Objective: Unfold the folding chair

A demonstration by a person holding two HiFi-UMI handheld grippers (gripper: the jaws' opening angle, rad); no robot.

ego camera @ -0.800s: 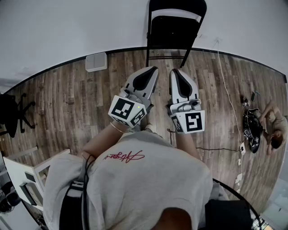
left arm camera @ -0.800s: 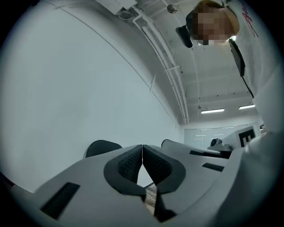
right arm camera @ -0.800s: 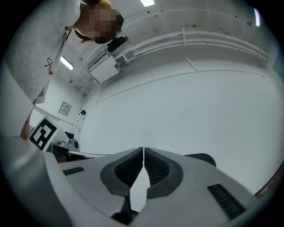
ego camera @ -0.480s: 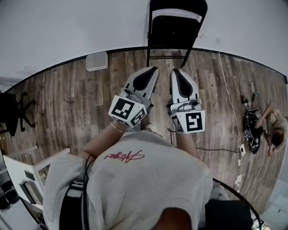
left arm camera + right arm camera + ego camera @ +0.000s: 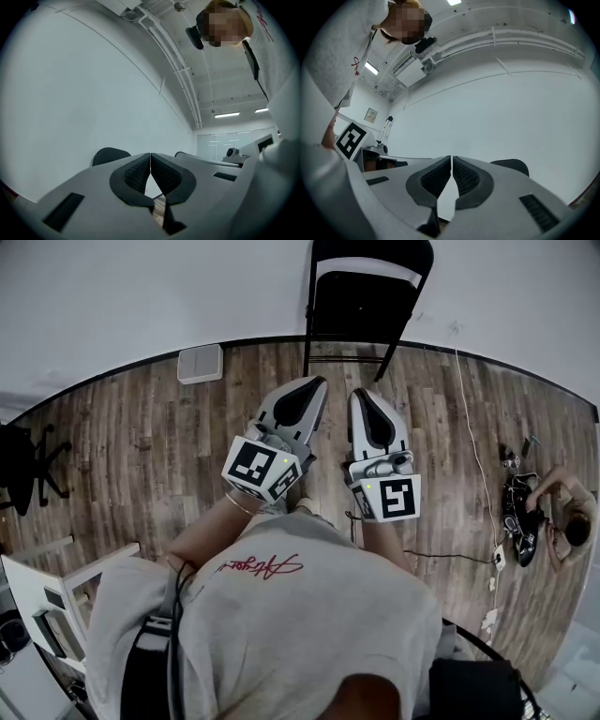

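While closed, both grippers [image 5: 317,383] [image 5: 361,394] forward, abreast

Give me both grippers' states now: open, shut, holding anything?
Left gripper: shut, holding nothing.
Right gripper: shut, holding nothing.
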